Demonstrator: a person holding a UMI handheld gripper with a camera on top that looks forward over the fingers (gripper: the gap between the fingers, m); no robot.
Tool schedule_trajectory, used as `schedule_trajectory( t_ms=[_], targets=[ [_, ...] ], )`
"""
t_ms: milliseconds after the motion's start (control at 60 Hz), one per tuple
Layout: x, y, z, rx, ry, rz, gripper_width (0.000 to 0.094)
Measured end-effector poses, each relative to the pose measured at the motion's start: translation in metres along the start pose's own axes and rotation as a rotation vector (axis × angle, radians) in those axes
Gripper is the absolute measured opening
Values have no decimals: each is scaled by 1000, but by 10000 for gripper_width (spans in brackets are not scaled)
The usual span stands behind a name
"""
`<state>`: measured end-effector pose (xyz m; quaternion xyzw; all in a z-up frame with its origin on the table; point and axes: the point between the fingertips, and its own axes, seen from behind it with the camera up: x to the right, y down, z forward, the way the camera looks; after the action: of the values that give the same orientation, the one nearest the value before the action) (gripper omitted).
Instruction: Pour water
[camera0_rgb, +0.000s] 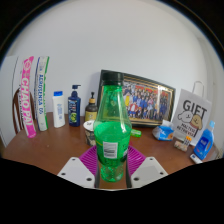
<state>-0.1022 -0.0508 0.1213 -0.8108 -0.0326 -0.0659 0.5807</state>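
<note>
At bottom centre, gripper (112, 165) clamped on green bottle (112, 125), both pink pads (90, 160) pressing its lower body, upright to keep water in. Just beyond, lower frame, wooden table (40, 150). Left of centre, tubes and dark pump bottle (74, 105); behind, framed photo (150, 98); right, GIFT bag (190, 115)
</note>
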Motion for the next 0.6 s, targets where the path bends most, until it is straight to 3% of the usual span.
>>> schedule_trajectory(
  t_ms=[267,600],
  targets=[
    [81,-80,64,38,183,-467,351],
    [101,-132,157,109,382,-1342,353]
  ],
)
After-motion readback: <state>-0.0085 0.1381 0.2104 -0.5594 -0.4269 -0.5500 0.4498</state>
